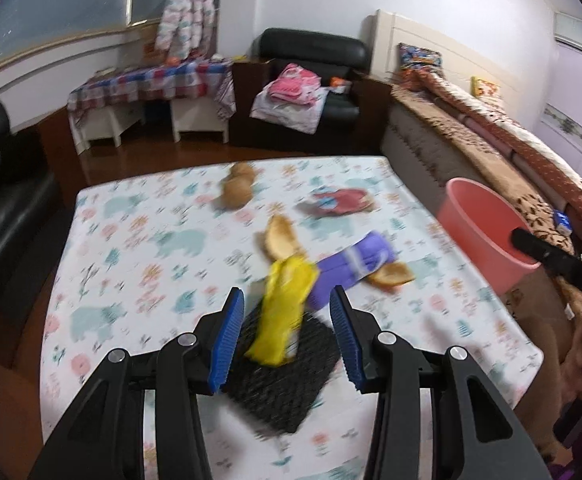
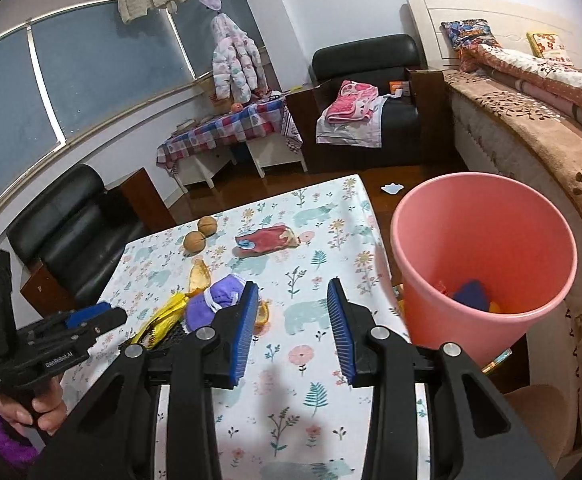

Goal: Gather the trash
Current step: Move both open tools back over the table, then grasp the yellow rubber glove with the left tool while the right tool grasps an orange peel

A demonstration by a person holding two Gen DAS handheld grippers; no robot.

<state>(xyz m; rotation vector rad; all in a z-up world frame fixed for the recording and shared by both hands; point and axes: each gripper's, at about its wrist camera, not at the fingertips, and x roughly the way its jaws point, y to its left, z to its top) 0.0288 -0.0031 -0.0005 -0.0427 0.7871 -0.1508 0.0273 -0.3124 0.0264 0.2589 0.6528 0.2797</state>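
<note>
A yellow wrapper (image 1: 283, 312) lies on a black mesh pad (image 1: 287, 376) on the table, between the blue pads of my open left gripper (image 1: 287, 320). Past it lie a purple wrapper (image 1: 351, 264), orange peel pieces (image 1: 279, 236) and a red wrapper (image 1: 343, 202). My right gripper (image 2: 293, 320) is open and empty above the tablecloth, left of the pink bin (image 2: 487, 248), which holds some trash. In the right wrist view the yellow wrapper (image 2: 163, 318), purple wrapper (image 2: 215, 300) and left gripper (image 2: 91, 318) show at the left.
Two brown round fruits (image 1: 237, 190) sit at the table's far side. A bed (image 1: 491, 140) runs along the right behind the pink bin (image 1: 487, 236). Black armchairs (image 2: 71, 232) stand left and at the back. The floral tablecloth (image 2: 311, 380) covers the table.
</note>
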